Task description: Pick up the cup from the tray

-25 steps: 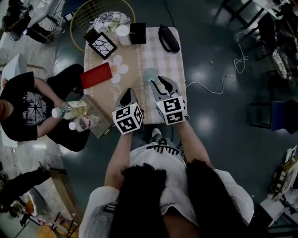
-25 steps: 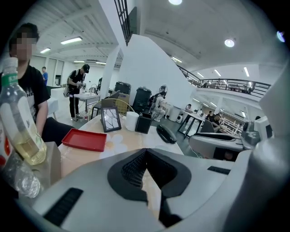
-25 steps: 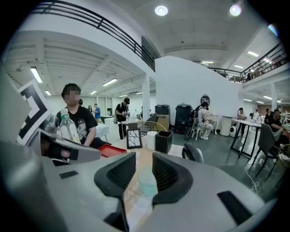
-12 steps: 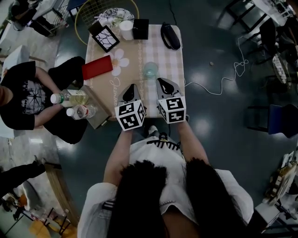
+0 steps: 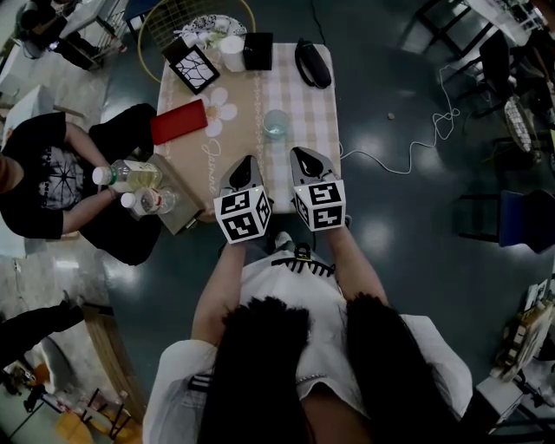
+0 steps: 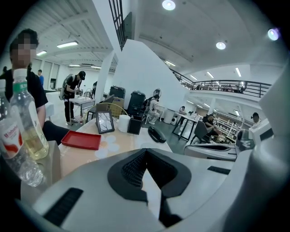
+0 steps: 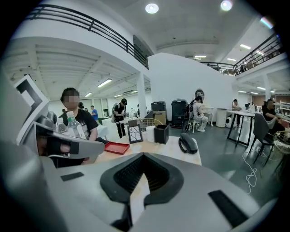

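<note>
A clear, pale-blue cup stands upright on the checked tablecloth, right of the red tray, which holds nothing. My left gripper and right gripper hover side by side over the table's near edge, both short of the cup and apart from it. Each is shut with nothing between its fingers. In the left gripper view the left gripper points past the red tray. In the right gripper view the right gripper has the red tray ahead to its left.
At the table's far end stand a picture frame, a white roll, a black box and a black handset. A seated person on the left holds two bottles. A wire basket sits behind the table.
My right gripper has drawn back from the cup toward the near edge and its jaws have shut with nothing in them. The cup stays on the table. The left gripper barely moved.
</note>
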Demonstrator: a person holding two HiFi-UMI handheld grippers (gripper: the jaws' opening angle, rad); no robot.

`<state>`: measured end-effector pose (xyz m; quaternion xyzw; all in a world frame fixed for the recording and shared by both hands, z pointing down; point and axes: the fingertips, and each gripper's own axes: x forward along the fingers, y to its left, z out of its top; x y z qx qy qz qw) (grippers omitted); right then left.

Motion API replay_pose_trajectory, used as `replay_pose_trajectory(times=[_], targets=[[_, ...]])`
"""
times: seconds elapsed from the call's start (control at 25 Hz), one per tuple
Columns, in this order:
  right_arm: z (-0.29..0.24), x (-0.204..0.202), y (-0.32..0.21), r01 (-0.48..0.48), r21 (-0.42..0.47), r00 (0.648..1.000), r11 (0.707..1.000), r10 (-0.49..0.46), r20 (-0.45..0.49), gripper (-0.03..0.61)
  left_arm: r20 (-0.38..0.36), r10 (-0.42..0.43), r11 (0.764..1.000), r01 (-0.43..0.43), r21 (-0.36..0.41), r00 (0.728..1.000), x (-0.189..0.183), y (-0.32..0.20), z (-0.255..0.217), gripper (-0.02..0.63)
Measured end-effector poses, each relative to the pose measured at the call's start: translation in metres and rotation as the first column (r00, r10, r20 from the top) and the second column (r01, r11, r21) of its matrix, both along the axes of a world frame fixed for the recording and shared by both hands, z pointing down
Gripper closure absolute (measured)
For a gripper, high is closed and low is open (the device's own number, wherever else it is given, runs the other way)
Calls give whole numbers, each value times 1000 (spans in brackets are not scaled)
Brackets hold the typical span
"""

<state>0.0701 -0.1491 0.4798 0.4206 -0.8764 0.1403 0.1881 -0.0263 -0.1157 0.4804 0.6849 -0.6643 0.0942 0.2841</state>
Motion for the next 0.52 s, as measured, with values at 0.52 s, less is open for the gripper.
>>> replay_pose_trajectory(times=[0.52], targets=[[3,15,30,-12,-23,1000,1000,12,-27,574,22,25,1000,-25,-8,999,16,27,1,609]])
